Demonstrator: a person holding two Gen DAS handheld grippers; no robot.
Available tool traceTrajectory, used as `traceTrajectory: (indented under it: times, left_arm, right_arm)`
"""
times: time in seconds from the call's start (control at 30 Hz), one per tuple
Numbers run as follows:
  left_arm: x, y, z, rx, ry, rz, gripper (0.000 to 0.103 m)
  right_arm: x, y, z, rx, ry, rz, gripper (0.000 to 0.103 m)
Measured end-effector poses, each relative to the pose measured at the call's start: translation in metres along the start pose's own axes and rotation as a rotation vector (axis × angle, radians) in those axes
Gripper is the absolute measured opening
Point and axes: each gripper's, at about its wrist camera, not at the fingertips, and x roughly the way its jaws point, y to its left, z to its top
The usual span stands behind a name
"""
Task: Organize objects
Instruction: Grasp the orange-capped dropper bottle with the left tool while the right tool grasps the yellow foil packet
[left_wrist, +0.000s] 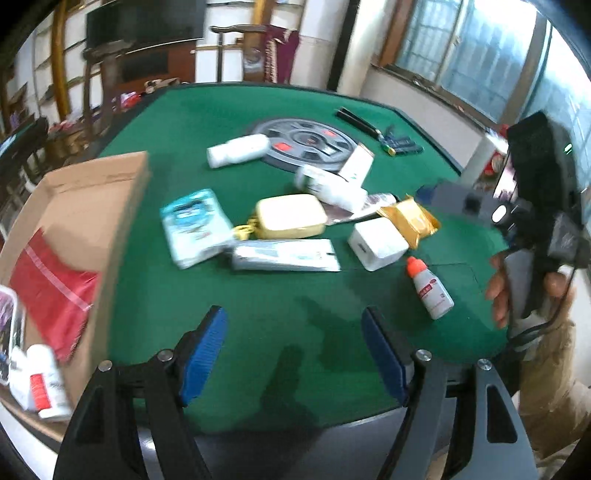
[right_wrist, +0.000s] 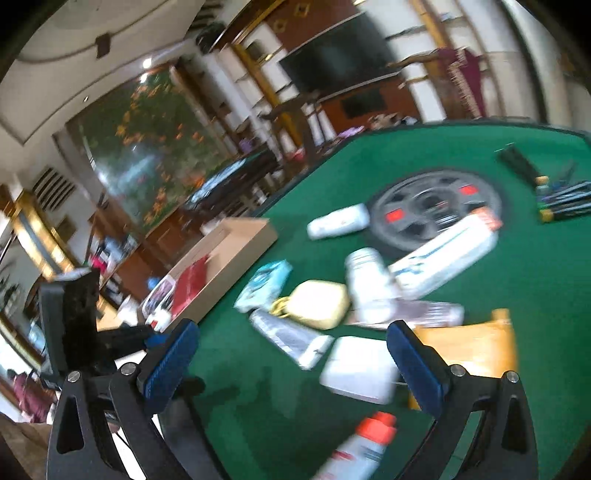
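My left gripper (left_wrist: 293, 349) hangs open over bare green felt near the table's front edge, with nothing between its blue pads. A cardboard box (left_wrist: 92, 206) to its left holds a red pouch (left_wrist: 55, 295) and a white bottle (left_wrist: 40, 380). Loose on the felt ahead lie a blue-white packet (left_wrist: 194, 227), a cream case (left_wrist: 290, 216), a silver tube (left_wrist: 284, 254), a white cube (left_wrist: 376, 243), a gold sachet (left_wrist: 410, 219) and an orange-capped bottle (left_wrist: 430, 288). My right gripper (right_wrist: 291, 365) is wide open and holds nothing; the white cube (right_wrist: 358, 369) lies on the felt beyond it.
A round grey panel (left_wrist: 306, 142) sits in the middle of the green table (left_wrist: 258, 314). Two white bottles (left_wrist: 236, 149) (left_wrist: 328, 186) and a white carton (left_wrist: 356, 162) lie around it. Pens and a black bar (left_wrist: 399, 142) are at the far right. A hand (left_wrist: 498, 291) shows at the right.
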Motion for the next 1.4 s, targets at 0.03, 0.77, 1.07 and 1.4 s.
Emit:
traceTrajectory:
  times: [0.03,0.77,1.07,1.4]
  left_arm:
    - [0.005,-0.006,0.001,0.011,0.004,0.001,0.075]
    - [0.056,-0.085,0.011,-0.001,0.093,-0.181,0.074]
    - [0.070,-0.117,0.017,0.059,0.062,-0.141,0.073]
    - [0.081,-0.114,0.007,0.104,0.058,-0.081,0.027]
  right_arm:
    - [-0.007,-0.004,0.000,0.006,-0.015,-0.004,0.103]
    - [-0.051,-0.050,-0.003,0.125,-0.122,-0.101,0.103]
    - [-0.031,-0.064,-0.006,0.152,-0.006,-0.210,0.103]
    - [-0.010,-0.074,-0.016,0.099,0.078,-0.417,0.099]
